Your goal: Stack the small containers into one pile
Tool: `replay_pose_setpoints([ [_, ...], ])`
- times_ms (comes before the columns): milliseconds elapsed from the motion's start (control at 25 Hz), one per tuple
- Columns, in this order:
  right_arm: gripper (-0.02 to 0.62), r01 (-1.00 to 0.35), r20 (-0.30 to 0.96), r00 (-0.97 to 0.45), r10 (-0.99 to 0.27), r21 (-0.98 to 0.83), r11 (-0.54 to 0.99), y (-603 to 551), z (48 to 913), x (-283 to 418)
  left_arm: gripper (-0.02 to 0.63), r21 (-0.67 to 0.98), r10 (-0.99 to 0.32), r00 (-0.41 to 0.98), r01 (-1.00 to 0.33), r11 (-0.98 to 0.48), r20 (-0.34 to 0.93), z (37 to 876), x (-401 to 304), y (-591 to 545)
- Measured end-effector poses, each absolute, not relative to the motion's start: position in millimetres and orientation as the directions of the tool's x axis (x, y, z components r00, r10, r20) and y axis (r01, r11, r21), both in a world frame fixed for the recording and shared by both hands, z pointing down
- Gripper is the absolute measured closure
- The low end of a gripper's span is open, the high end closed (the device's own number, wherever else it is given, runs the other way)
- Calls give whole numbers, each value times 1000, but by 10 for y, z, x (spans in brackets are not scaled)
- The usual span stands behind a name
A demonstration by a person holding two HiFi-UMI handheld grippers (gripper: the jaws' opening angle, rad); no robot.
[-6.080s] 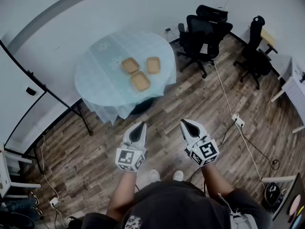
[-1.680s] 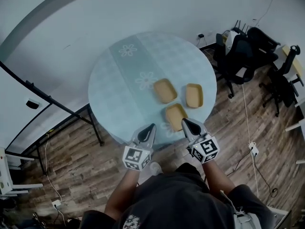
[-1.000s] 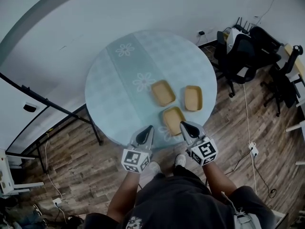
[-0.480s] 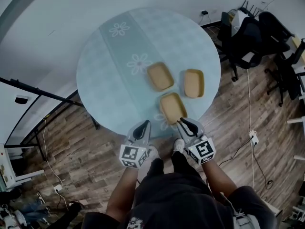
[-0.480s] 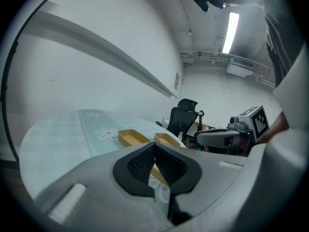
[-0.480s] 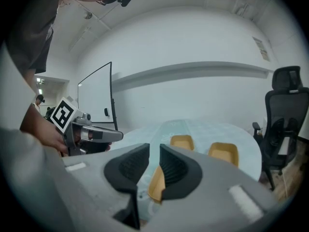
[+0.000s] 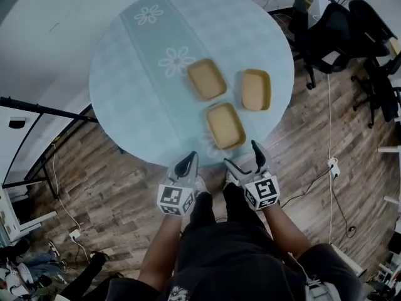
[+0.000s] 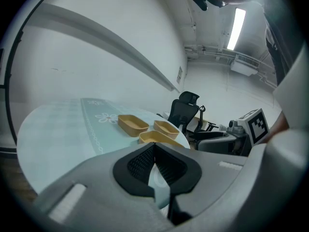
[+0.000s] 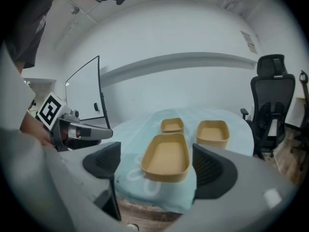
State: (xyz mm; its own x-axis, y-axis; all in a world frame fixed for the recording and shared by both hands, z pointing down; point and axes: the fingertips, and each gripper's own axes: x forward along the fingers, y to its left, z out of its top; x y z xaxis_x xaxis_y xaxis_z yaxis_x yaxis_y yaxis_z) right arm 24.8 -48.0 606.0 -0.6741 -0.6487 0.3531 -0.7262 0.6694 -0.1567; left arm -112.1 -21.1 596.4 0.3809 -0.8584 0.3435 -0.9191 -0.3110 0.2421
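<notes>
Overhead, head view: three tan tubs, the nearest container [image 7: 225,125], left container [image 7: 207,79] and right container [image 7: 256,89], lie apart at frame centre on the round surface [image 7: 125,74]. The left tongs [image 7: 186,163] and right tongs [image 7: 245,160] hover at its lower edge.

Left gripper view: left tongs [image 8: 153,151] pressed together, empty.

Right gripper view: right tongs [image 9: 159,168] spread and opening, with the nearest container [image 9: 165,157] framed beyond them, untouched.

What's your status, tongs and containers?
Left tongs shut, empty. Right tongs opening, empty, aimed at near container. Back container and right container separate on table; nothing stacked. Nothing in the way.
</notes>
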Motion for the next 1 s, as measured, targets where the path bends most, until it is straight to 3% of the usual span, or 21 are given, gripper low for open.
replay_pose_setpoints([
  [120, 60, -745, 389, -651, -652, -163, 647, -512, 6292, 273, 601, 248, -853, 382, -918, -308, 355, 6057, -1081, -171],
  [240, 12, -742, 424, -649, -631, -174, 647, -543, 6517, 231, 601, 250, -850, 381, -919, -305, 363, 6141, -1061, -150],
  [1000, 6, -774, 512, -576, -637, -92, 626, -868, 7006, -33, 601, 254, -839, 379, -920, -298, 390, 6374, -1105, -53],
])
